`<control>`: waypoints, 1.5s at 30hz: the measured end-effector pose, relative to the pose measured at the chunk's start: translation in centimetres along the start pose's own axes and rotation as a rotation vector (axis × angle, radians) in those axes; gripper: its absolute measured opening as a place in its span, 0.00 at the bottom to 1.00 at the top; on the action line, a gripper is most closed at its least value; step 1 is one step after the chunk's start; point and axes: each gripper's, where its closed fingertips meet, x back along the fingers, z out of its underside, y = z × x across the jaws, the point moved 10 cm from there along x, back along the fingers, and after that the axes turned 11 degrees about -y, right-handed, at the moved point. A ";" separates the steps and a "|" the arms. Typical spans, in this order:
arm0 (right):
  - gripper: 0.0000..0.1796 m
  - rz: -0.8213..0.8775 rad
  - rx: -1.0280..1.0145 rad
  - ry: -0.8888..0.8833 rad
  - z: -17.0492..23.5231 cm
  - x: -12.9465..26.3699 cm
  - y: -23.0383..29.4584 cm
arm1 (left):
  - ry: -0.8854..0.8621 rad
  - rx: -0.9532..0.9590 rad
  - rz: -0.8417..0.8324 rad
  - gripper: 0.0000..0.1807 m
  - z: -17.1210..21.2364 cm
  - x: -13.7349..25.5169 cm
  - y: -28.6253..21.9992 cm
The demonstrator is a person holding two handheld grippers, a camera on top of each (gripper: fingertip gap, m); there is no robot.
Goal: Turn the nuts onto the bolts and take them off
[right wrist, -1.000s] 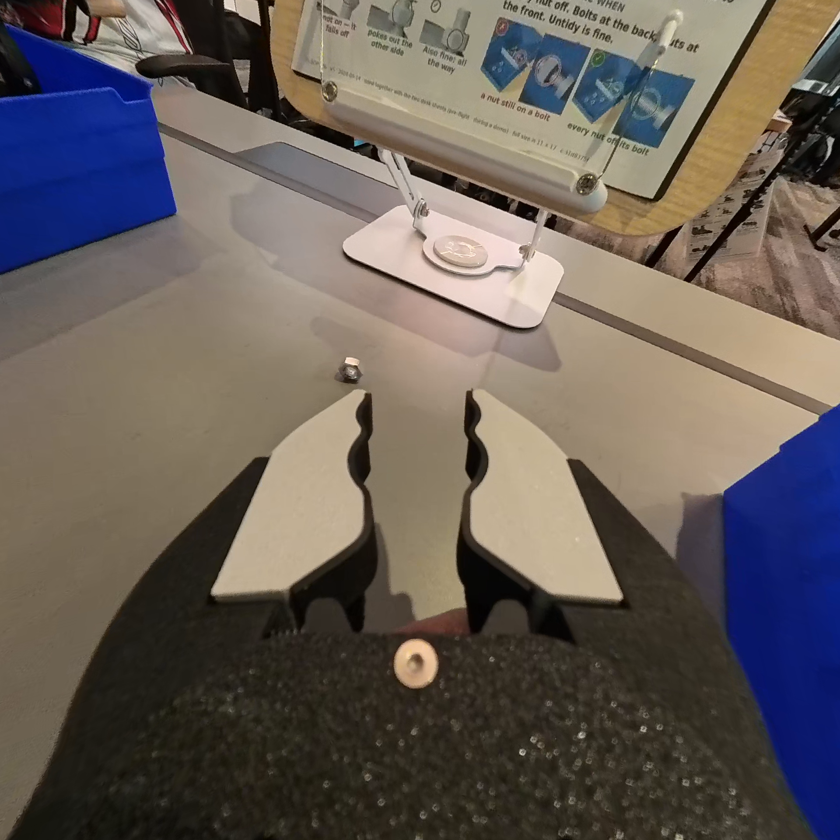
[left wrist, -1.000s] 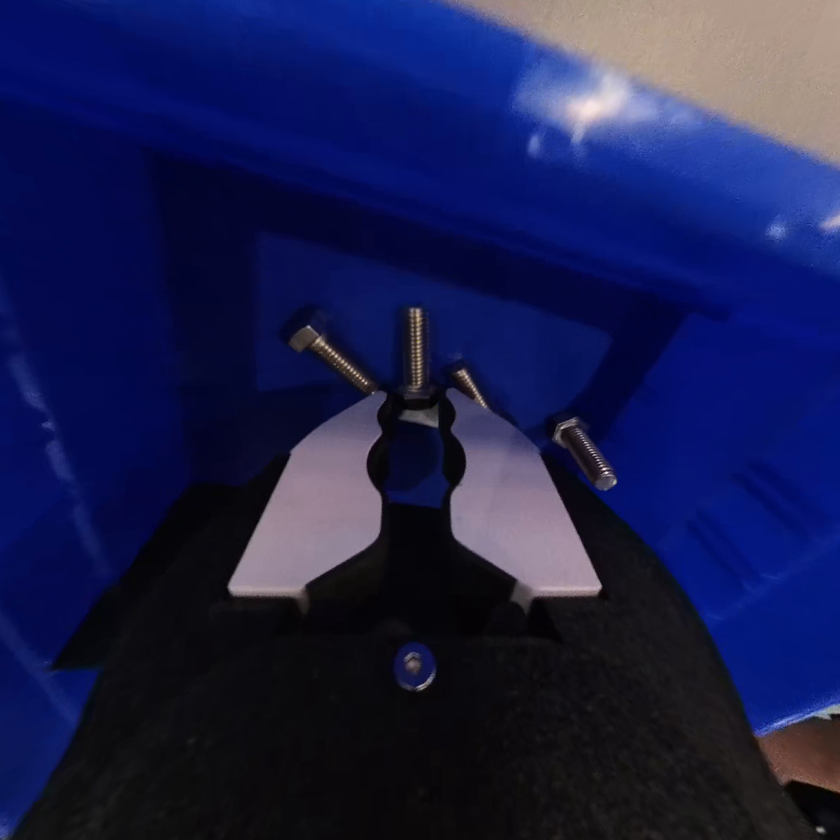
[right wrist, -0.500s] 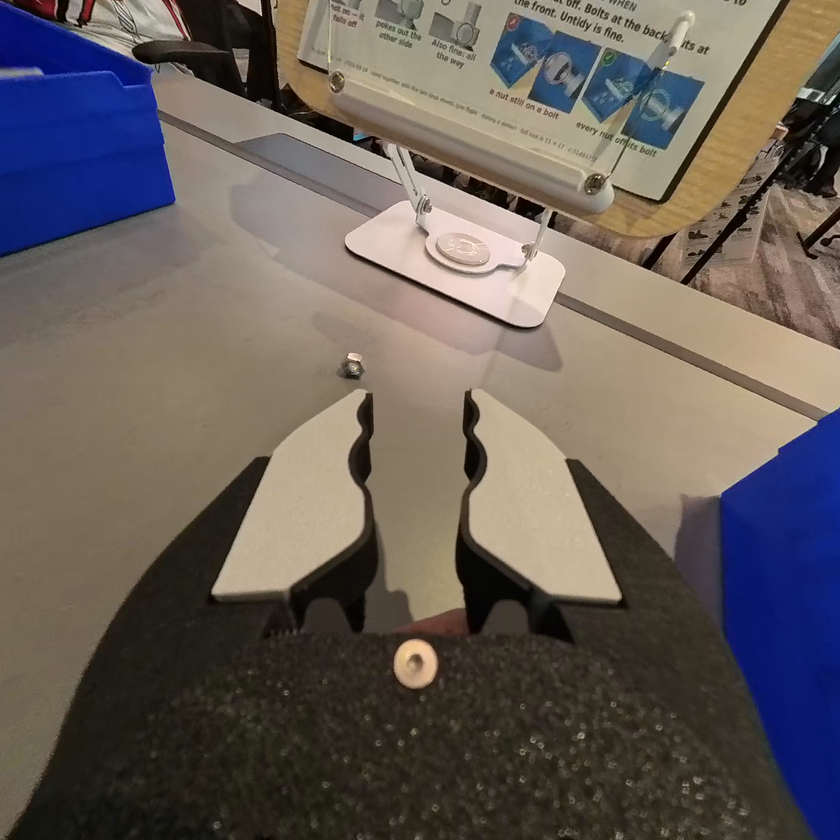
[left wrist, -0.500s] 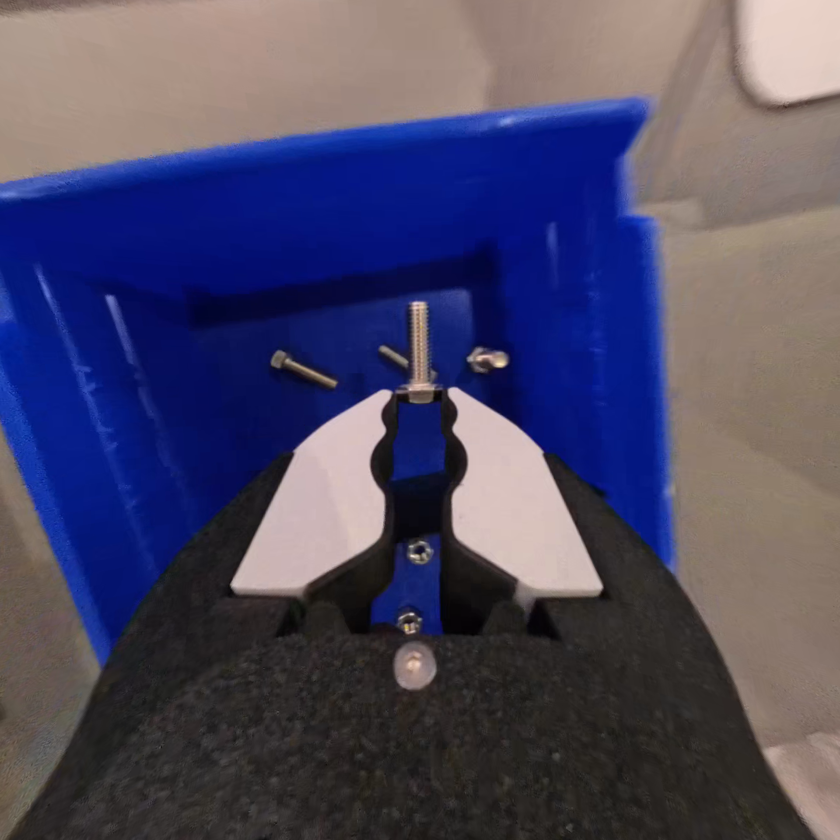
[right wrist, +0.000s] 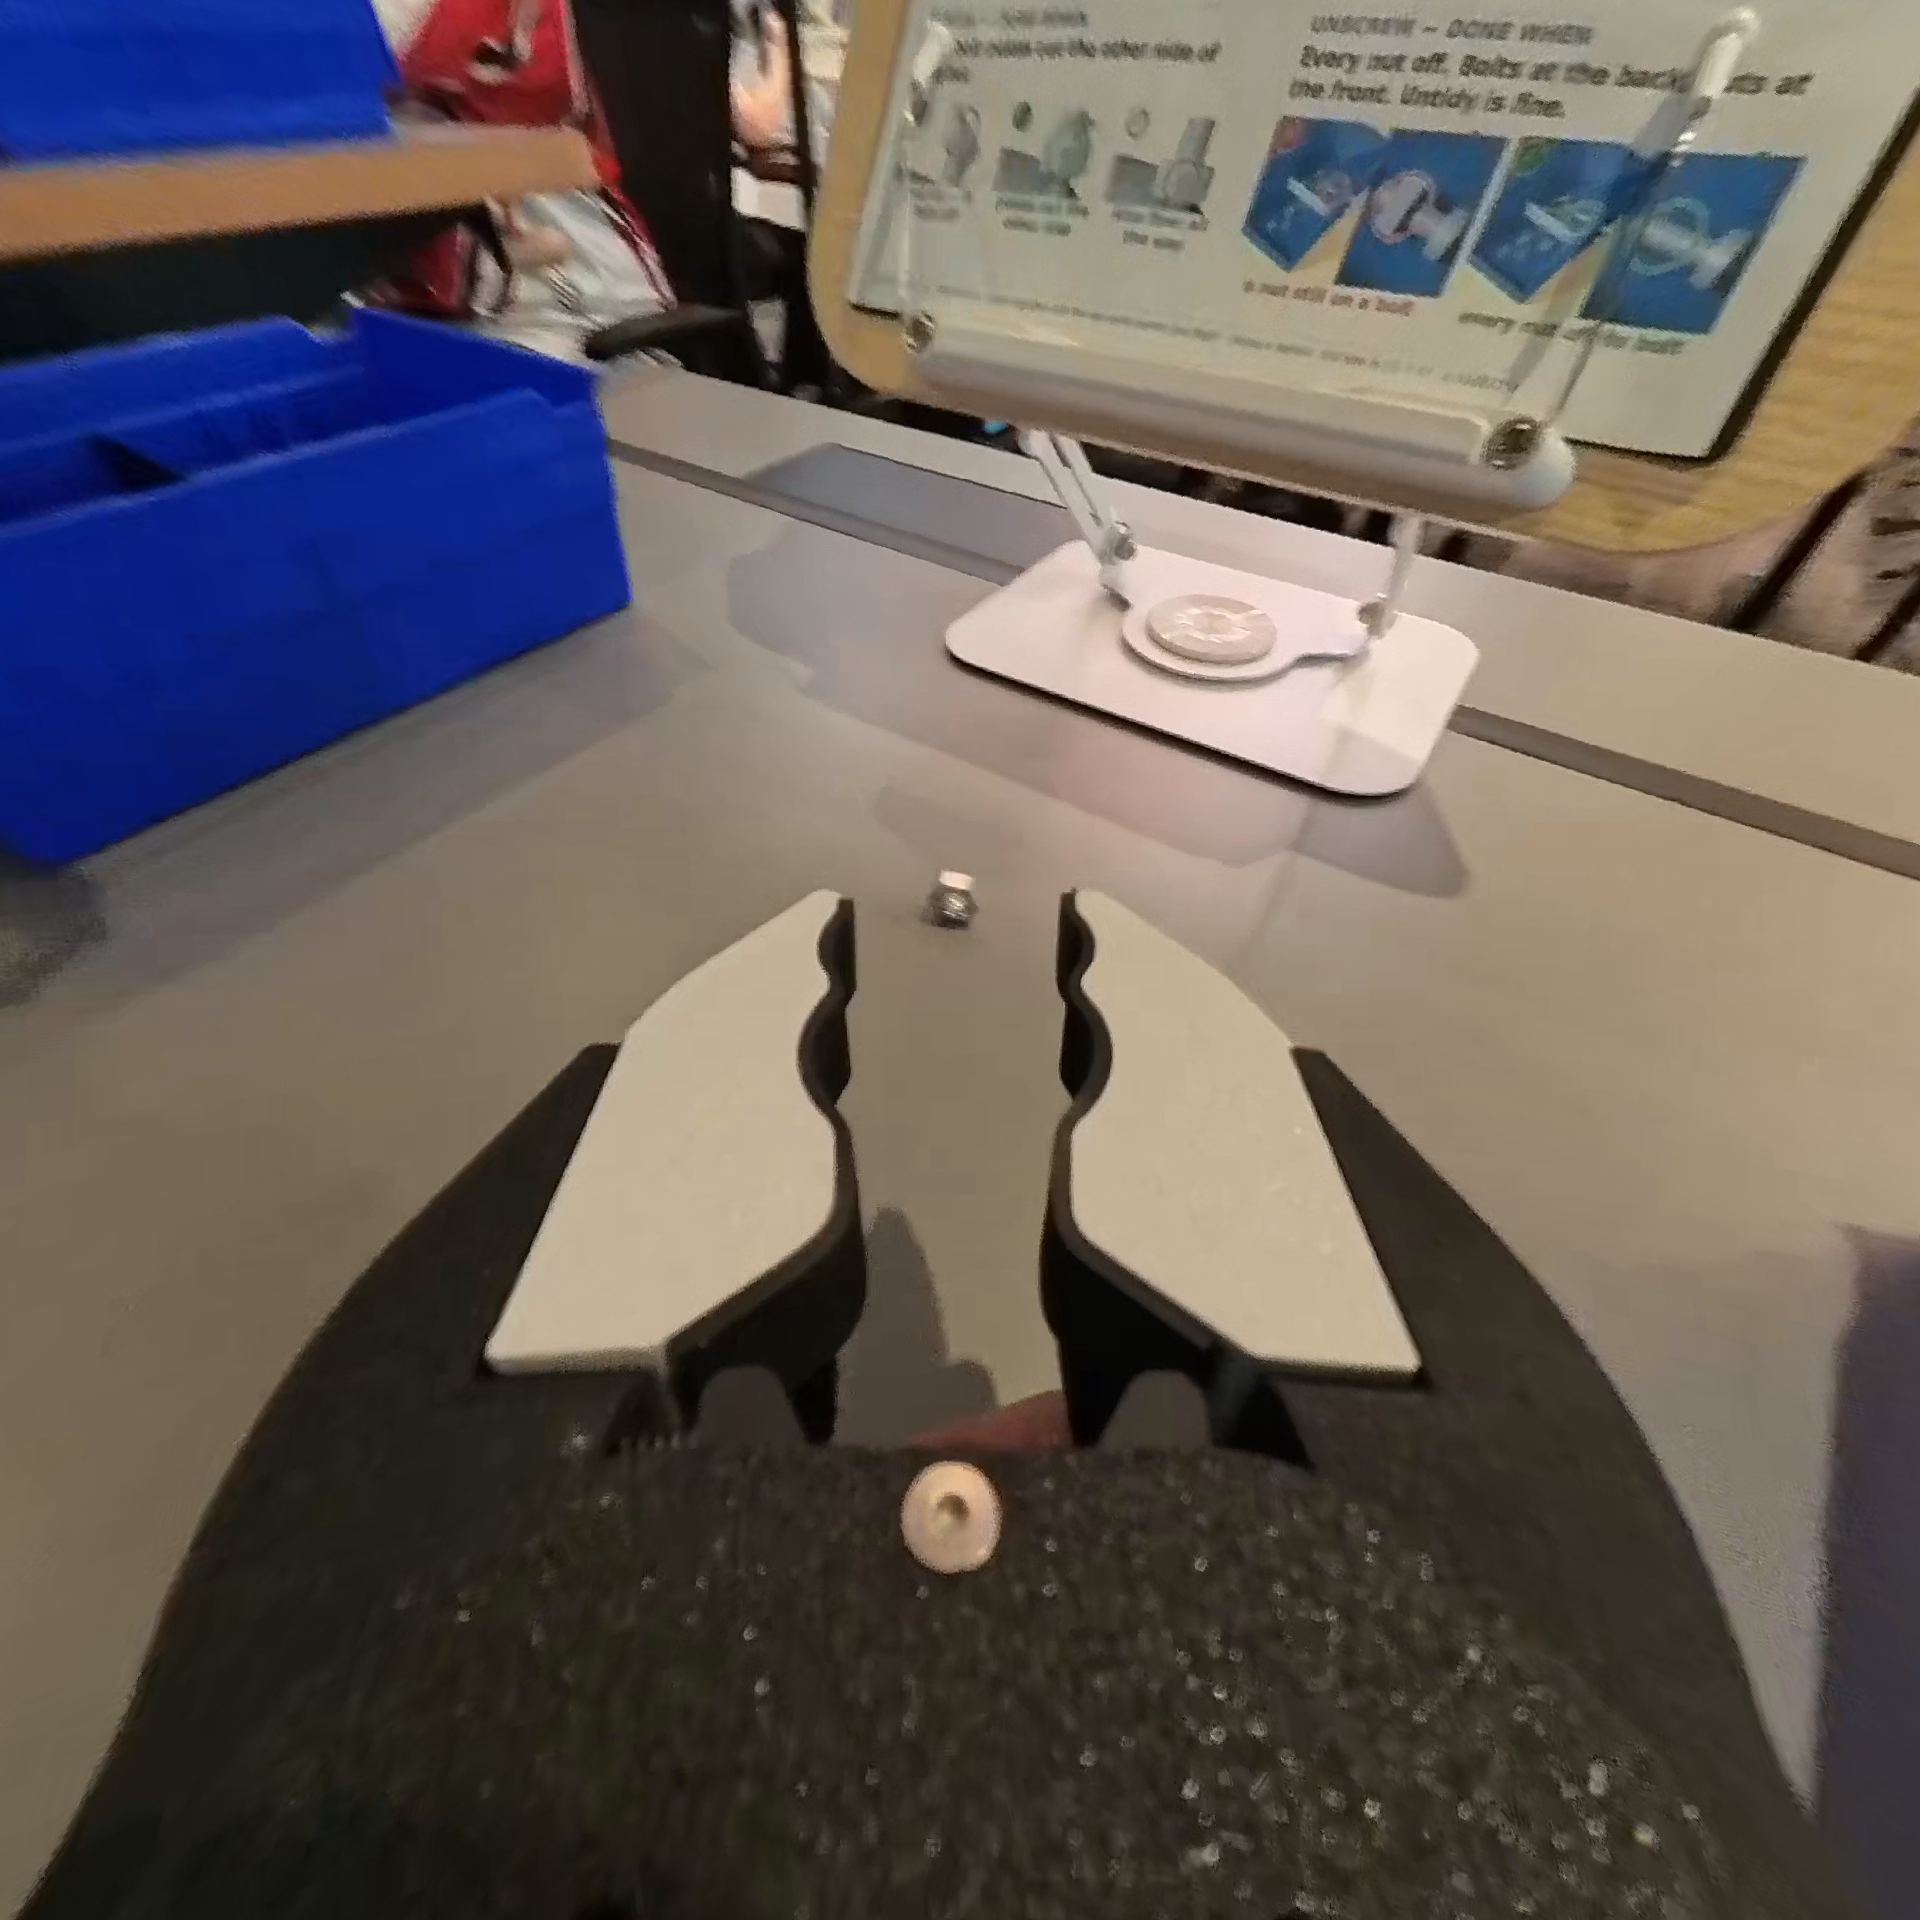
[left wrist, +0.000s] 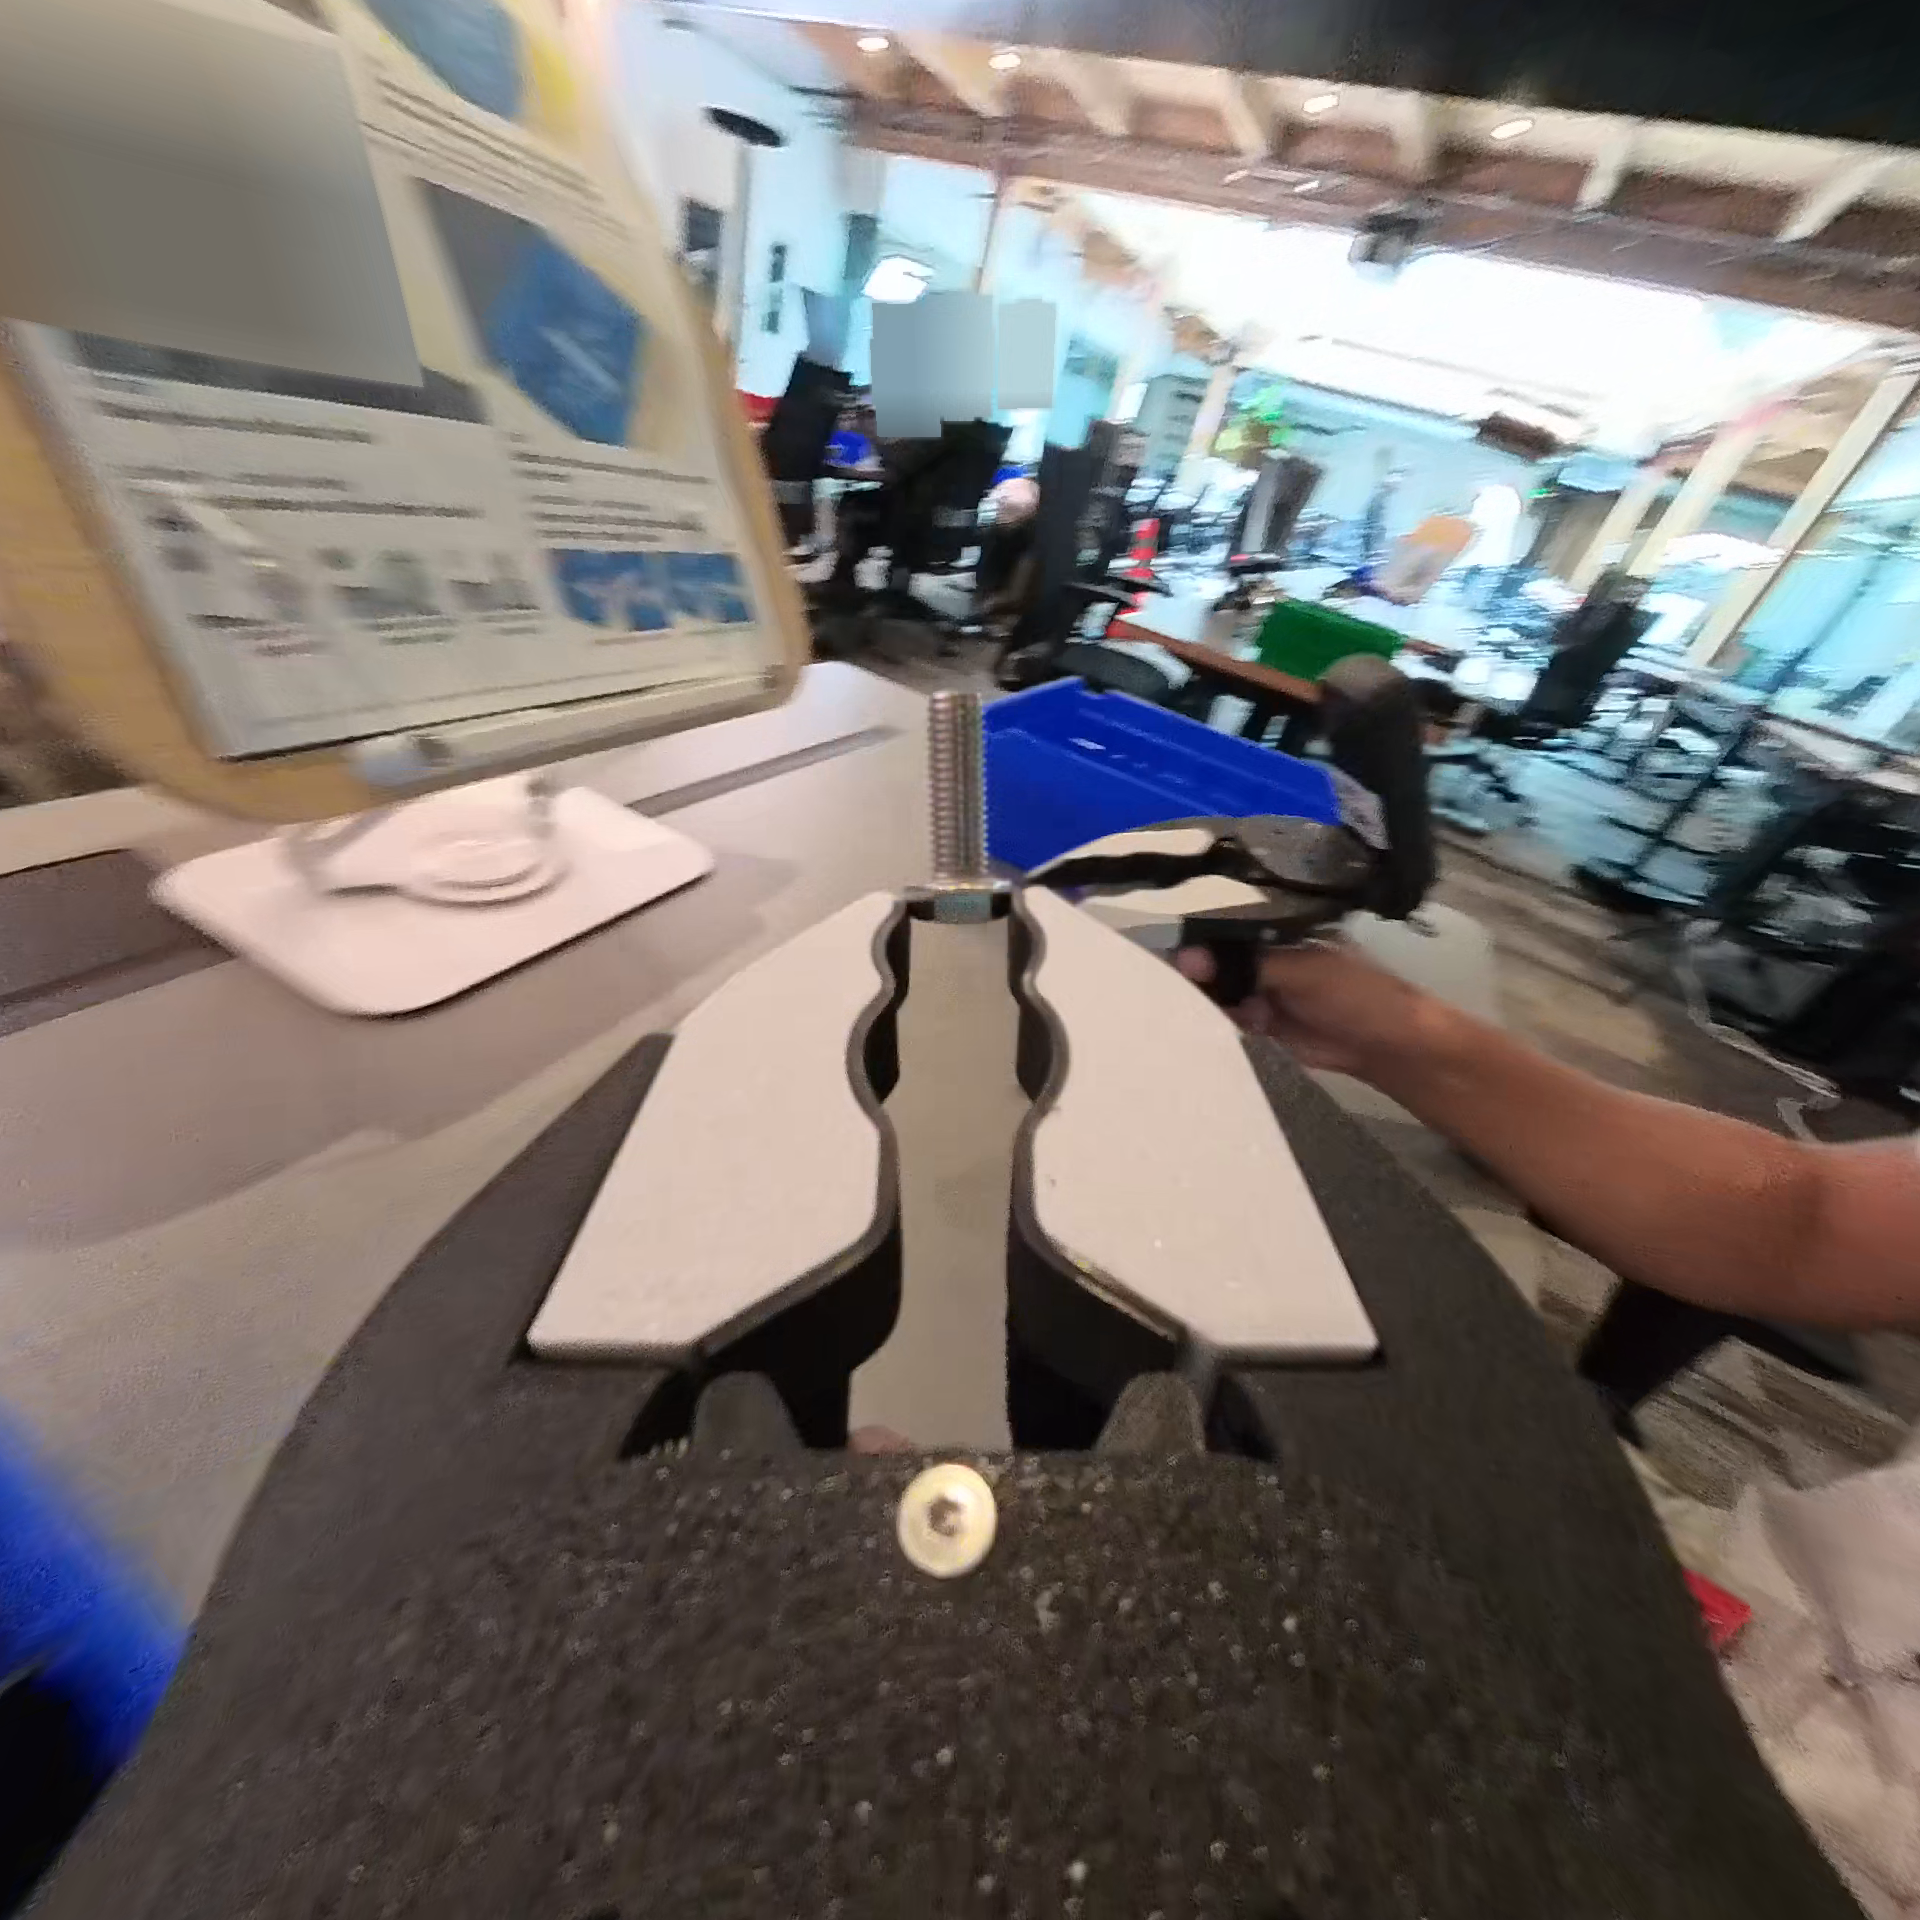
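Where the grey worktop (right wrist: 416, 987) runs smooth and matte toward its far edge, a white flat-based stand (right wrist: 1226, 665) carries a wood-backed instruction board (right wrist: 1351, 187) with a printed sheet on it. A blue plastic bin (right wrist: 291, 561) with inner dividers sits near the worktop's left edge in the right wrist view; in the left wrist view another blue bin (left wrist: 1132, 769) sits farther back, behind the bolt. Beyond the worktop lies a large, bright open room with desks, dark office chairs, ceiling beams and a green box, all blurred.

The left gripper (left wrist: 958, 909) pinches a silvery steel bolt (left wrist: 956, 779) by its hexagonal head, the threaded shank standing upright above the fingertips. Its fingers (left wrist: 727, 1143) are pale grey plates with wavy black inner edges, set in a speckled black foam-like body. The right gripper (left wrist: 1195, 873) appears farther off to the right, lying sideways and held by a person's hand (left wrist: 1320, 1008), the bare forearm reaching in from the right.

In its own view the right gripper (right wrist: 954, 914) hangs low over the worktop with its jaws spread apart and nothing between them. A small metal hex nut (right wrist: 951, 899) rests on the worktop's middle, just beyond the gap between the fingertips and not touching them.
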 end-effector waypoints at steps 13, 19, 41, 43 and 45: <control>0.17 -0.612 -0.220 -0.237 -2.6 1.2 4.4 | 0.123 0.071 0.315 0.10 8.5 -6.2 -4.3; 0.17 -0.667 -0.250 -0.219 -2.5 0.2 5.9 | 0.122 0.159 0.371 0.10 9.8 -6.5 -4.5; 0.05 -0.783 -0.316 -0.198 -1.8 0.1 5.6 | 0.203 0.127 0.421 0.10 10.6 -7.1 -5.6; 0.05 -0.801 -0.336 -0.198 -1.8 0.0 5.5 | 0.200 0.139 0.418 0.10 10.5 -7.1 -5.7; 0.05 -0.815 -0.358 -0.200 -2.0 -0.1 5.5 | 0.186 0.146 0.419 0.12 10.4 -7.0 -5.7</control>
